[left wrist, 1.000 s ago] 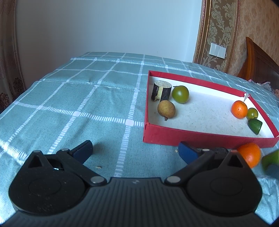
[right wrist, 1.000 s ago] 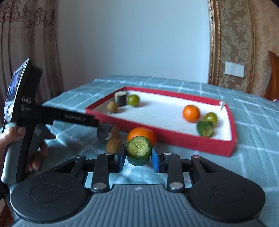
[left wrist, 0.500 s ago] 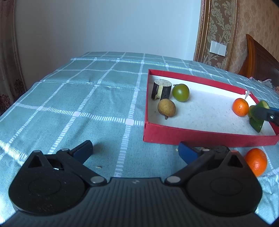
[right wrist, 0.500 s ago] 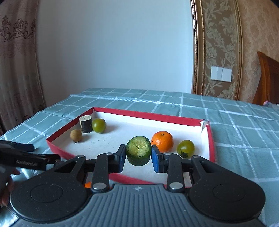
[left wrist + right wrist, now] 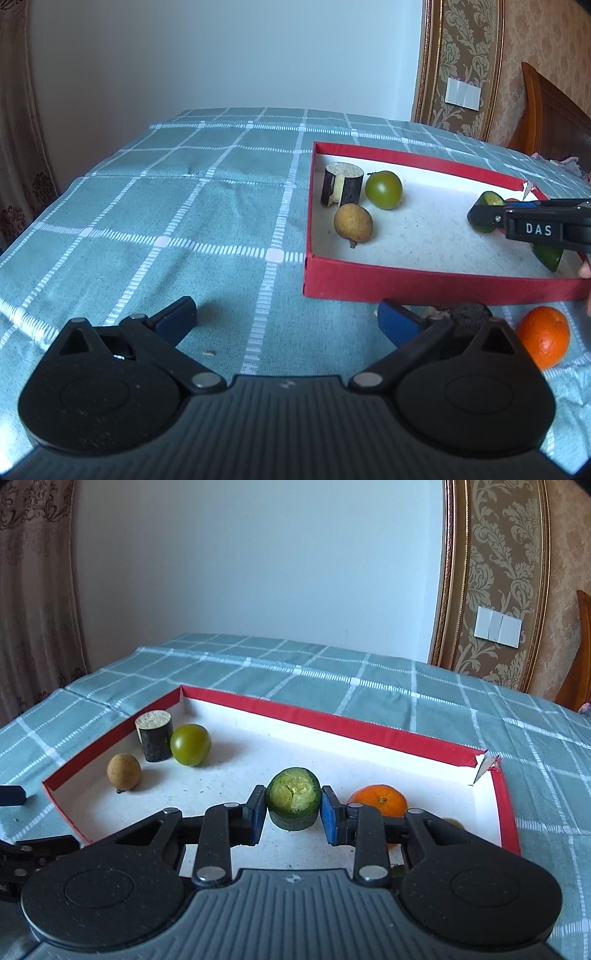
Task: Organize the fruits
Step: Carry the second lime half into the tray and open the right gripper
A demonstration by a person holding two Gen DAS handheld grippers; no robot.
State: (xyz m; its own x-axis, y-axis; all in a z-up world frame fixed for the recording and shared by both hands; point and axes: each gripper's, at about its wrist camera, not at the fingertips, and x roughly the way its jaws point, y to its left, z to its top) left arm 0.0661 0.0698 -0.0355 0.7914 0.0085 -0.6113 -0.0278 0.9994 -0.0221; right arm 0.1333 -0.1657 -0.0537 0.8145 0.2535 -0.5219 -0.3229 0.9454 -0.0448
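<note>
My right gripper (image 5: 293,814) is shut on a cut green fruit piece (image 5: 293,803) and holds it just above the floor of the red box (image 5: 325,725). In the left wrist view the right gripper (image 5: 487,216) reaches into the red box (image 5: 424,286) from the right with that green piece (image 5: 489,201). My left gripper (image 5: 284,319) is open and empty above the tablecloth, left of the box's front corner. An orange (image 5: 543,338) and a dark cut piece (image 5: 467,317) lie outside the box by my left gripper's right finger.
Inside the box are a dark cylinder piece (image 5: 154,736), a green round fruit (image 5: 190,744), a brown longan (image 5: 123,771), an orange (image 5: 378,800) and a green wedge (image 5: 548,254). A checked teal tablecloth (image 5: 166,206) covers the table. A wall stands behind.
My right gripper has carried the green piece forward and down into the box, from above its front wall to near its middle. My left gripper has not moved.
</note>
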